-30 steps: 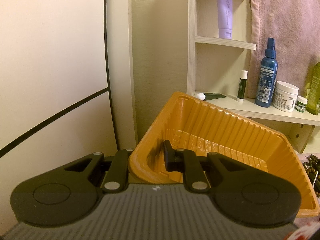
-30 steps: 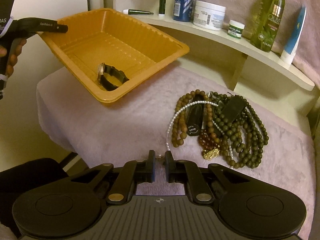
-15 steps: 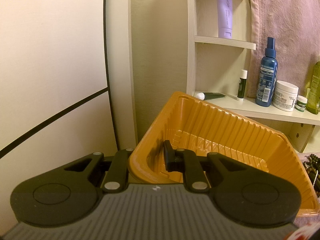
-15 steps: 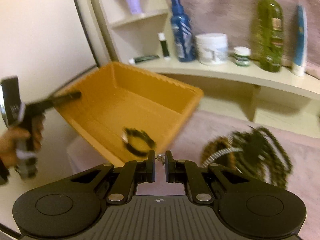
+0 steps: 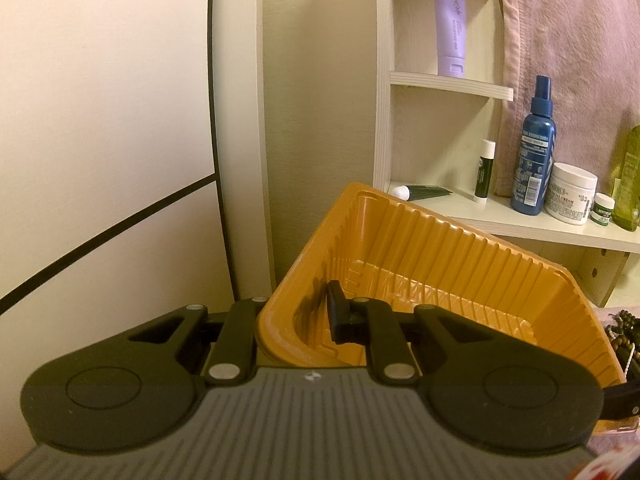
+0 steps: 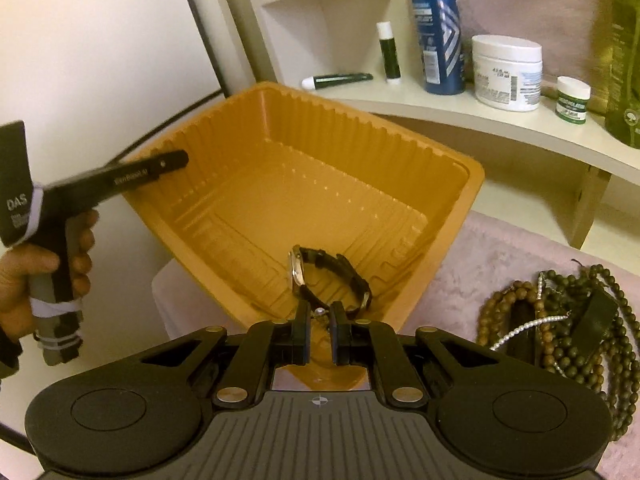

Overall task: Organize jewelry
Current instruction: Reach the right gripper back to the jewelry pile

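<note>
Left gripper: its two fingers are clamping the near wall of the orange tray, one finger sitting inside the tray and the other outside the rim. The tray is tilting, its gripped corner riding higher than the opposite side. From the right wrist view, the same gripper is reaching in from the left edge, with the person's left hand wrapping its handle.

Right gripper: its fingers are standing nearly closed, leaving only a narrow gap, and something small and silvery is showing at their tips; whether the fingers are pinching it cannot be told. The tips are hovering over the near corner of the tray.

A wristwatch with a dark strap and a metal case is lying on the tray floor, just beyond the right fingertips.

To the right, a heap of bead necklaces, brown and dark green with one white pearl strand, is resting on the pink cloth beside the tray.

Behind, a pale shelf is carrying a blue spray bottle, a white cream jar, a small green-labelled jar, a lip balm stick and a dark green tube lying flat. A lilac tube is standing on an upper shelf.
</note>
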Action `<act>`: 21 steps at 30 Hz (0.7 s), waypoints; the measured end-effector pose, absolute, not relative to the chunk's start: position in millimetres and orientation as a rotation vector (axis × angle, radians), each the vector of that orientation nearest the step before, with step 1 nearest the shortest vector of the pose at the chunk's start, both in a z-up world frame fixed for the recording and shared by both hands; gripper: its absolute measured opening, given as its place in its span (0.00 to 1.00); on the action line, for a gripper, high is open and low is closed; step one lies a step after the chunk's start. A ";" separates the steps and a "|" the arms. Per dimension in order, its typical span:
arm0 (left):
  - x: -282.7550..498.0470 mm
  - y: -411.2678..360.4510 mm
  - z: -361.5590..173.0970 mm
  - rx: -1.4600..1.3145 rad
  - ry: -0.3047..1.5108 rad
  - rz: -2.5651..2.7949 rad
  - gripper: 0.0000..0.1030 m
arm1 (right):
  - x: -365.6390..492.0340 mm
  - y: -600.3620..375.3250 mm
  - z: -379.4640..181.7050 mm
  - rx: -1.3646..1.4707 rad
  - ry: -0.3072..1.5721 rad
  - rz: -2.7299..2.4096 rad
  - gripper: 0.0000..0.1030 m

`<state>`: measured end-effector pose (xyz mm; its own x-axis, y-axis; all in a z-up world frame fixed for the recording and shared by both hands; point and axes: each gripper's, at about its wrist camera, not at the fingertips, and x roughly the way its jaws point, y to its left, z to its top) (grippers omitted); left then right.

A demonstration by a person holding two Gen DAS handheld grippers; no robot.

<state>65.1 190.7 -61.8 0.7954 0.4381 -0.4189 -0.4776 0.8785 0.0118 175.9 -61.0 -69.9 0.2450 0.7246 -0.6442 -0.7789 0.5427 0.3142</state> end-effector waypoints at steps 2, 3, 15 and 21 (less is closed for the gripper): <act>64.7 190.9 -61.8 -0.097 0.427 0.492 0.15 | 176.0 -61.2 -71.4 -0.059 0.841 1.017 0.10; 64.8 190.9 -61.7 -0.098 0.428 0.492 0.15 | 176.0 -61.9 -71.7 -0.048 0.843 1.013 0.15; 65.7 190.2 -59.4 -0.090 0.433 0.493 0.15 | 165.7 -150.8 -56.7 0.246 0.703 0.854 0.38; 67.3 189.6 -59.1 -0.079 0.436 0.494 0.15 | 162.3 -220.4 -76.8 0.349 0.745 0.645 0.45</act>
